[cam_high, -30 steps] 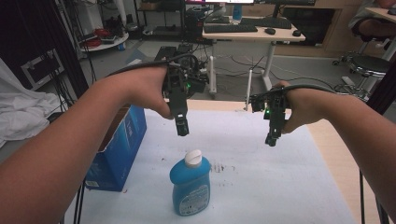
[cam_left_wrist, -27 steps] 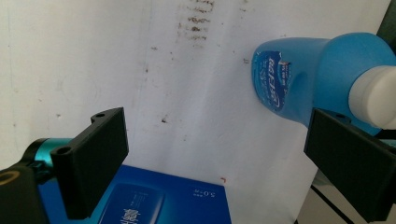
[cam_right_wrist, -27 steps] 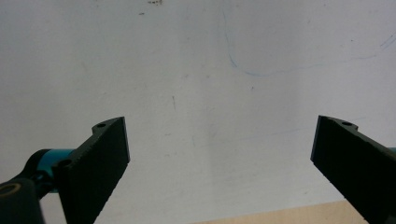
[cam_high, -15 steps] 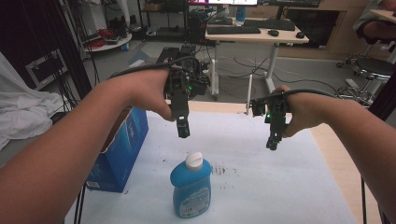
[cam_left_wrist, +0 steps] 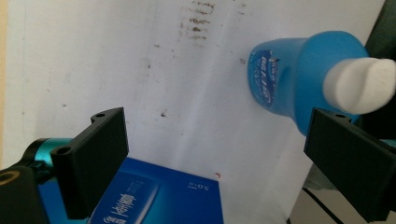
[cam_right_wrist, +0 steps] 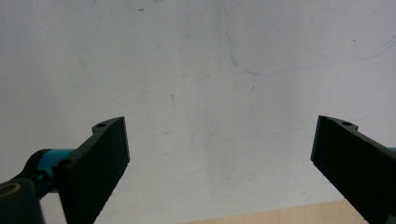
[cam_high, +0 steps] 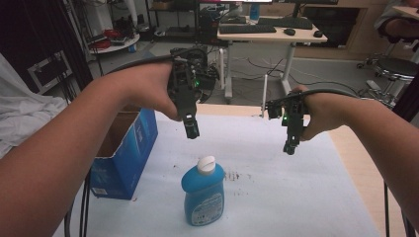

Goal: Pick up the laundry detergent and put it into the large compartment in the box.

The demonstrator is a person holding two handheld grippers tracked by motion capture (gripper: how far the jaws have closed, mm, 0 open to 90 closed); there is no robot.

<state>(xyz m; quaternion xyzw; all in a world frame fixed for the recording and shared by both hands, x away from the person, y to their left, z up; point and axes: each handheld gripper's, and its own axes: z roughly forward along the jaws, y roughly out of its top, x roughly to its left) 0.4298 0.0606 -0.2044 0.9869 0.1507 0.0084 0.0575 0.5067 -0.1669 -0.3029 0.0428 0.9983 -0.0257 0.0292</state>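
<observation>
Office room with desks behind, and my counter has a stained white sheet on it. A blue bottle stands upright mid-sheet, white cap on, beside an open blue box. My left tool and right tool both hover wide open, holding nothing.

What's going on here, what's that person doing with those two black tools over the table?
A person holds a gripper in each hand above a table covered in white paper. Both are open and empty. The left gripper hangs above a blue bottle with a white cap, standing upright on the paper; in the left gripper view the bottle sits near one of the jaws, untouched. The right gripper hovers over bare paper. An open blue box stands at the table's left edge.
</observation>
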